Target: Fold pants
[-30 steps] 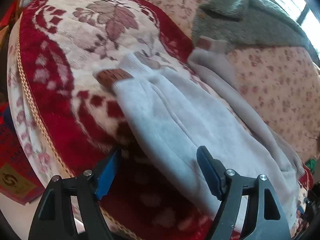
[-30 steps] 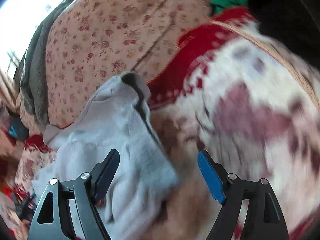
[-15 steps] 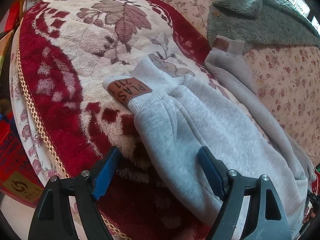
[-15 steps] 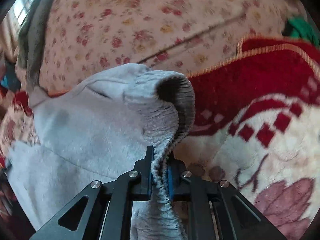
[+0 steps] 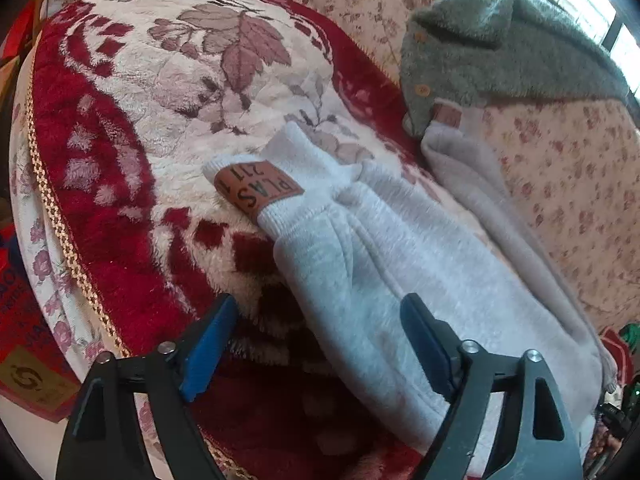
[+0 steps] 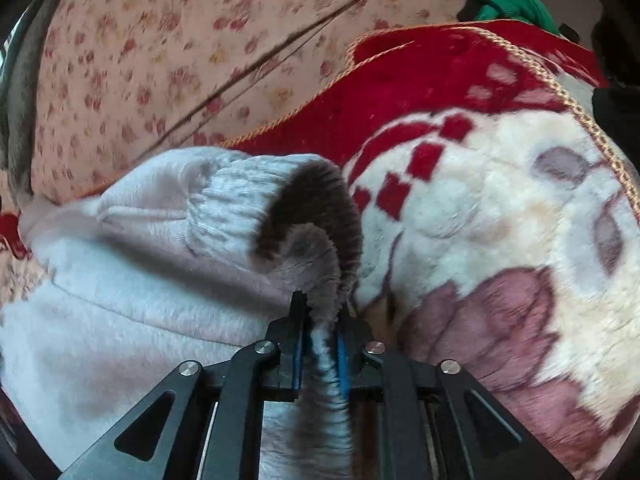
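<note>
Light grey fleece sweatpants (image 5: 400,264) lie across a plush red and cream floral blanket (image 5: 132,128), filling the centre and lower right of the left wrist view. One ribbed ankle cuff (image 5: 292,168) sits near the middle of the frame, carrying a brown leather-look patch (image 5: 258,190) printed with the letters "PLAS" and some digits. The second leg runs toward the upper right, its cuff touching a fuzzy grey-green buttoned garment (image 5: 500,52) that rests on a pale floral-print cover (image 5: 568,184).

The left gripper (image 5: 320,320) occupies the bottom of the frame with its blue-padded fingers spread wide. The right finger sits over the grey fabric; the left one sits over the blanket. Nothing is held between them.

In the right wrist view, the right gripper (image 6: 318,336) at the bottom centre has its fingers pressed together, pinching the ribbed elastic waistband (image 6: 280,208) of the sweatpants. The waistband arches above the fingers, showing its darker inside. The pants body spreads across the lower left. The blanket fills the right half, and a green cloth (image 6: 512,4) shows at the upper right.
</note>
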{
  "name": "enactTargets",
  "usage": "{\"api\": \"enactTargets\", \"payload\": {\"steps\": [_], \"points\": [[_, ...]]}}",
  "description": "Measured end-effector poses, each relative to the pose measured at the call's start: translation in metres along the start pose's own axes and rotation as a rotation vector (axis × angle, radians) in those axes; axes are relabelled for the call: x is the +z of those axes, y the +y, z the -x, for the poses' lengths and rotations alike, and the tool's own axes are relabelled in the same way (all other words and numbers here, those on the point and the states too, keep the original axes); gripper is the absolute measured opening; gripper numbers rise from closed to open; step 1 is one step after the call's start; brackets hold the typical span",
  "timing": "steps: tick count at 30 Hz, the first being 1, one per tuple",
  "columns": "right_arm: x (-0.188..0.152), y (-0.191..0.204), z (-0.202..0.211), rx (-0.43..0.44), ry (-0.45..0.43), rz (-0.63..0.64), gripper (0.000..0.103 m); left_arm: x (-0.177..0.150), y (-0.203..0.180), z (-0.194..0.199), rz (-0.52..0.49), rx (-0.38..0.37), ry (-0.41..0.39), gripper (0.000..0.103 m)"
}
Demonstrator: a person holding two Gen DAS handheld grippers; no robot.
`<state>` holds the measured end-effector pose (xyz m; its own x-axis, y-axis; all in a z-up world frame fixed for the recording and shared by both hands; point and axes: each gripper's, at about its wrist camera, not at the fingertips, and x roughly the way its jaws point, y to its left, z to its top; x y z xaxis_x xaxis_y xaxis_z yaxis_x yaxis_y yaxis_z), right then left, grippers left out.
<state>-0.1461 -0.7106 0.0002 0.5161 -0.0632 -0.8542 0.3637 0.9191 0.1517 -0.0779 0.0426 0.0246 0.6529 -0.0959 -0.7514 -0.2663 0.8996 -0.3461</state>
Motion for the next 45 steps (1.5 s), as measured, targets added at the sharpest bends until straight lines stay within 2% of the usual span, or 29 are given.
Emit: {"api": "enactTargets", "payload": {"steps": [1, 3, 5, 6, 8, 9, 10, 11, 12, 15, 16, 18, 19, 20, 25, 30, 34, 39, 45], "points": [[0.002, -0.001, 0.005, 0.001, -0.002, -0.017, 0.022, 0.001, 0.001, 0.0, 0.0, -0.004, -0.003, 0.087], [0.003, -0.006, 0.017, -0.005, -0.017, -0.048, 0.033, 0.004, 0.004, -0.004, 0.006, -0.008, -0.005, 0.087], [0.003, -0.01, 0.029, -0.016, -0.04, -0.073, 0.06, 0.009, 0.006, -0.01, 0.024, -0.011, -0.006, 0.087], [0.002, -0.01, 0.038, -0.01, -0.053, -0.083, 0.067, 0.01, 0.007, -0.012, 0.025, -0.011, -0.008, 0.087], [-0.001, -0.004, 0.049, 0.008, -0.066, -0.083, 0.069, 0.013, 0.007, -0.015, 0.018, 0.009, -0.016, 0.084], [-0.003, 0.0, 0.054, 0.011, -0.069, -0.079, 0.069, 0.013, 0.008, -0.016, 0.023, 0.033, -0.014, 0.075], [-0.005, 0.006, 0.06, 0.013, -0.073, -0.072, 0.07, 0.014, 0.01, -0.017, 0.029, 0.053, -0.006, 0.053], [-0.006, 0.011, 0.061, 0.018, -0.075, -0.068, 0.072, 0.015, 0.013, -0.018, 0.03, 0.058, 0.005, 0.048], [-0.008, 0.017, 0.063, 0.027, -0.071, -0.061, 0.077, 0.016, 0.016, -0.019, 0.035, 0.047, 0.012, 0.048], [-0.014, 0.029, 0.059, 0.041, -0.049, -0.035, 0.078, 0.017, 0.018, -0.017, 0.021, 0.044, 0.024, 0.048], [-0.016, 0.034, 0.055, 0.04, -0.037, -0.025, 0.078, 0.018, 0.018, -0.014, 0.013, 0.049, 0.027, 0.049], [-0.017, 0.039, 0.053, 0.042, -0.032, -0.016, 0.078, 0.019, 0.017, -0.006, -0.005, 0.087, 0.022, 0.065], [-0.016, 0.042, 0.054, 0.055, -0.036, -0.012, 0.078, 0.019, 0.017, -0.001, -0.006, 0.103, 0.013, 0.076], [-0.014, 0.046, 0.054, 0.067, -0.04, -0.002, 0.078, 0.02, 0.018, 0.005, -0.006, 0.116, -0.004, 0.079], [0.006, 0.08, 0.062, 0.071, -0.09, 0.134, 0.08, 0.031, 0.003, 0.03, -0.053, 0.134, -0.065, 0.082], [0.026, 0.136, 0.06, 0.1, -0.104, 0.318, 0.086, 0.054, -0.032, 0.026, -0.097, 0.034, -0.058, 0.087], [0.035, 0.185, 0.042, 0.128, -0.071, 0.469, 0.088, 0.067, -0.07, 0.003, -0.16, -0.005, -0.039, 0.088], [0.045, 0.232, 0.017, 0.121, -0.056, 0.61, 0.088, 0.085, -0.116, -0.04, -0.225, -0.05, -0.009, 0.088], [0.059, 0.26, -0.014, 0.071, -0.038, 0.71, 0.088, 0.111, -0.147, -0.099, -0.226, -0.083, 0.052, 0.088]]}}
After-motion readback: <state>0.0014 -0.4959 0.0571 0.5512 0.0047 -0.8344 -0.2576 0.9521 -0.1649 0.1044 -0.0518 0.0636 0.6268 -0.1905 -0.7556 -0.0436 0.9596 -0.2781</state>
